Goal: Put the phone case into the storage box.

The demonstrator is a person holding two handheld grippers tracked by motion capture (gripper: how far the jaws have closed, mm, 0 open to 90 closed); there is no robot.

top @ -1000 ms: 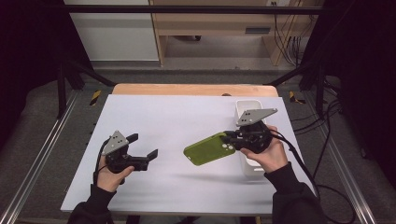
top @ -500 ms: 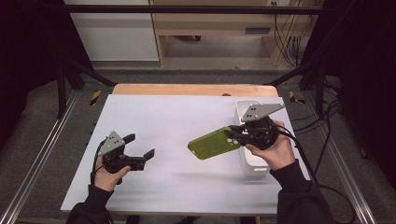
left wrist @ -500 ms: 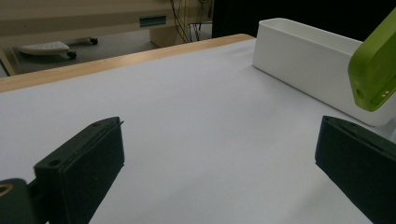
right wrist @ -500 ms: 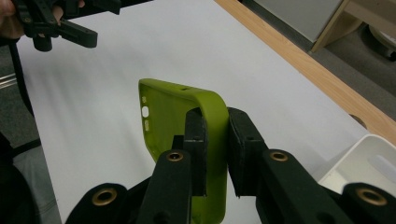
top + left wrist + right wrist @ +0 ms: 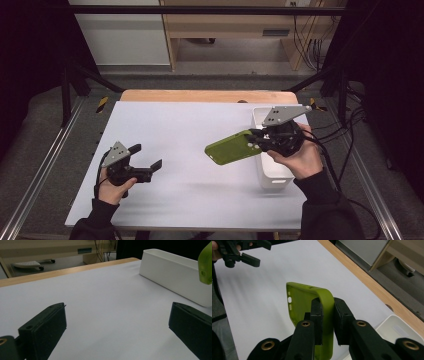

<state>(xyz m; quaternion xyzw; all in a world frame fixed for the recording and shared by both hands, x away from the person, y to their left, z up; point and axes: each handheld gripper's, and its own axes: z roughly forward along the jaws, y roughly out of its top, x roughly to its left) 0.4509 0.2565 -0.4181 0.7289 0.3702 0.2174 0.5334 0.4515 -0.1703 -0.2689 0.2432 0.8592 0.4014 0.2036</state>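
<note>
A green phone case (image 5: pixel 231 148) hangs above the white table (image 5: pixel 190 125), held by its edge in my right gripper (image 5: pixel 256 142), which is shut on it. In the right gripper view the two black pads clamp the side wall of the phone case (image 5: pixel 312 302). A corner of the phone case (image 5: pixel 206 262) reaches into the left gripper view at the top right. My left gripper (image 5: pixel 148 159) hovers low over the left part of the table, open, nothing between its jaws. The right gripper view catches the left gripper (image 5: pixel 257 255) at the top left.
A white rectangular bin (image 5: pixel 272 172) stands along the right side of the table, under my right hand; its long wall (image 5: pixel 175 272) is near in the left gripper view. A wooden strip (image 5: pixel 200 95) runs along the table's far edge. Cables trail off to the right.
My right gripper has lifted the green phone case a little higher and slightly to the right, over the bin's edge. The left gripper has stayed in place.
</note>
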